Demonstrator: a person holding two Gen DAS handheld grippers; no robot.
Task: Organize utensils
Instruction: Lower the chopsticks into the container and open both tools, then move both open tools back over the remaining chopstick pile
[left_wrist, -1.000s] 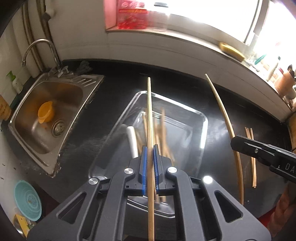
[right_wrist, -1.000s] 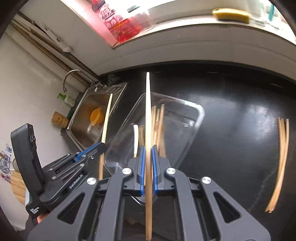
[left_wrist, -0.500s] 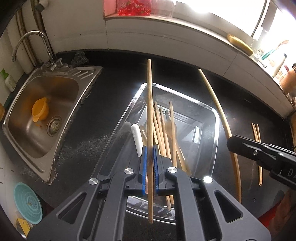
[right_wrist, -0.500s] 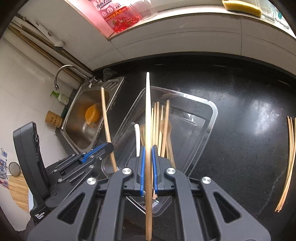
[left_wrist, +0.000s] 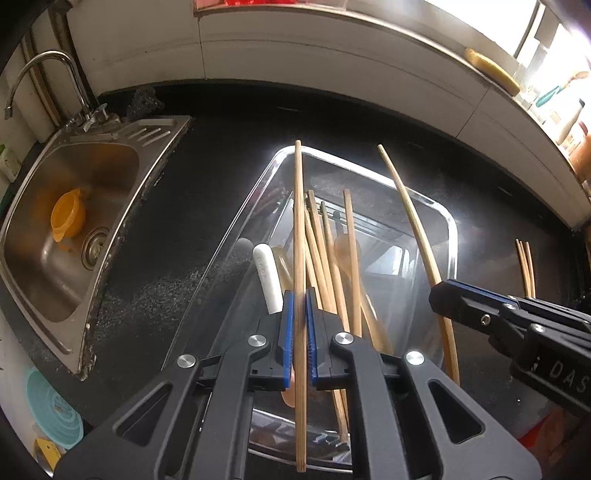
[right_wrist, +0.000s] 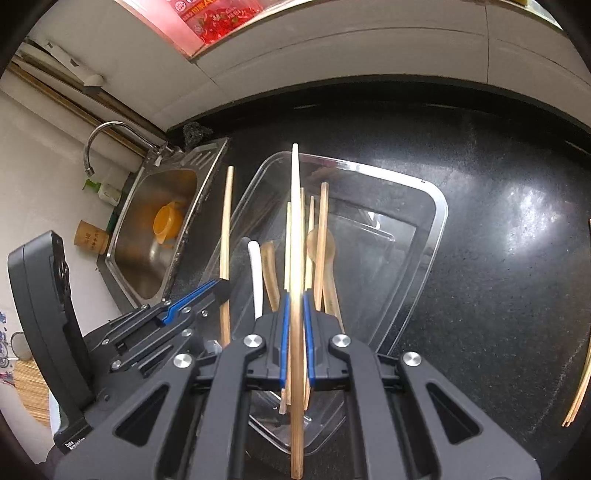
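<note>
My left gripper (left_wrist: 299, 304) is shut on a long wooden chopstick (left_wrist: 298, 206) that points out over a clear plastic tray (left_wrist: 453, 229). In the tray lie several chopsticks (left_wrist: 349, 236), a wooden spoon (left_wrist: 340, 246) and a white-handled utensil (left_wrist: 266, 273). My right gripper (right_wrist: 295, 301) is shut on a second chopstick (right_wrist: 294, 206) above the same tray (right_wrist: 439, 206). Each gripper shows in the other's view: the right one (left_wrist: 441, 295) with its curved chopstick (left_wrist: 413, 225), the left one (right_wrist: 219, 288) with its stick (right_wrist: 226, 221). Both held sticks hang above the tray's contents.
A steel sink (left_wrist: 155, 162) with an orange cup (left_wrist: 68, 214) and a faucet (left_wrist: 44, 62) lies left of the tray. A few loose chopsticks (left_wrist: 525, 264) rest on the black counter (right_wrist: 498, 277) to the right. A teal round item (left_wrist: 51, 410) sits at lower left.
Both grippers have sunk toward the tray with their chopsticks still held. The tray and its contents now look larger and closer in both views.
</note>
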